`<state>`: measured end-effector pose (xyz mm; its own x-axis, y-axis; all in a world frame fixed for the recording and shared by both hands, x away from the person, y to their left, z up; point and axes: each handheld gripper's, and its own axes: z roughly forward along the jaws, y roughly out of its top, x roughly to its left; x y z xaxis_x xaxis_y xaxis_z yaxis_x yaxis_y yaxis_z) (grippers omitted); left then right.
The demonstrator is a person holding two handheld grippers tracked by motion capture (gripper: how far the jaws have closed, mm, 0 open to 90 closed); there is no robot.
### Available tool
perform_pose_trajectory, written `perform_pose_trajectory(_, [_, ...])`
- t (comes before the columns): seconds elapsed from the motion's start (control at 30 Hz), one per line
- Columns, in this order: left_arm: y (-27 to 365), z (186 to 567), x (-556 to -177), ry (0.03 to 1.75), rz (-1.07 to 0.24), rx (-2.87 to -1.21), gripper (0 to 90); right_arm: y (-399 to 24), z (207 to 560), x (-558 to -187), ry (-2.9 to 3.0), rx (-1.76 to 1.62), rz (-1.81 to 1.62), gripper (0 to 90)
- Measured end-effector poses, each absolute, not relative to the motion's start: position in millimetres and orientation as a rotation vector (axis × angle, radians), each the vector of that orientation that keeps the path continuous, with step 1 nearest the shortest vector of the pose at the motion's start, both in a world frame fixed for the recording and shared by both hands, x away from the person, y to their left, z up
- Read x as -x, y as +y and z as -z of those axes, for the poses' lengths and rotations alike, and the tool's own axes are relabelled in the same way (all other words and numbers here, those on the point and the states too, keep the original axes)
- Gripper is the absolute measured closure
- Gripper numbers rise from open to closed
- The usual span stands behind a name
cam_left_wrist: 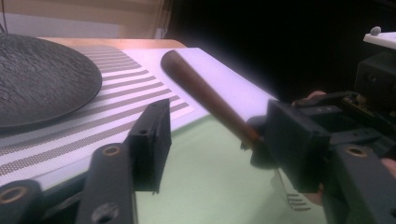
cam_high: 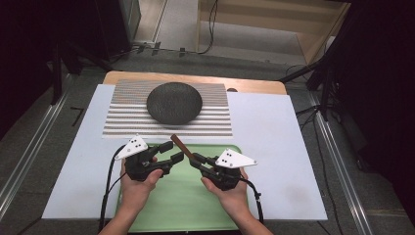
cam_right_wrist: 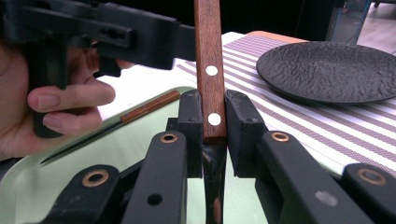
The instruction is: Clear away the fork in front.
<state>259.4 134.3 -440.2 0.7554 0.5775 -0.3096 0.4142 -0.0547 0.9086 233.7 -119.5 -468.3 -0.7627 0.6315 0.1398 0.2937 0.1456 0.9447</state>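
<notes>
My right gripper (cam_right_wrist: 215, 109) is shut on the wooden handle (cam_right_wrist: 208, 56) of a fork, just below its two white rivets. The handle (cam_high: 177, 143) slants up and away over the green tray (cam_high: 181, 205). In the left gripper view the same handle (cam_left_wrist: 205, 95) lies between the spread jaws of my left gripper (cam_left_wrist: 218, 114), nearer the right-hand jaw, and the pads do not press on it. The fork's metal tines (cam_left_wrist: 295, 200) hang below my right gripper. In the high view my left gripper (cam_high: 170, 152) faces my right gripper (cam_high: 194, 158) across the handle.
A black textured plate (cam_high: 174, 103) rests on a striped placemat (cam_high: 122, 122) beyond the tray. A knife with a wooden handle (cam_right_wrist: 149, 106) lies on the tray. A white board (cam_high: 274, 147) covers the table. The floor drops away at both sides.
</notes>
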Motion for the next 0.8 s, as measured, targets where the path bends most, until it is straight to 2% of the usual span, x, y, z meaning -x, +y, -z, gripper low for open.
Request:
perform_pose_trajectory(0.4, [131.9,442.5,-261.3,0.843,-0.144,-1.686,56.8,-105.8,471.0,-226.3,2.156,-0.849,-1.649,76.2])
perform_pose_trajectory(0.63, [133.5,441.9,-263.4,0.86,-0.079,-1.669,63.6,-102.7,471.6,-224.5,2.158,-0.848,-1.635,76.2])
perform_pose_trajectory(0.8, [136.5,440.6,-265.2,0.82,0.047,-1.623,77.3,-100.1,472.2,-223.7,2.167,-0.848,-1.649,75.8])
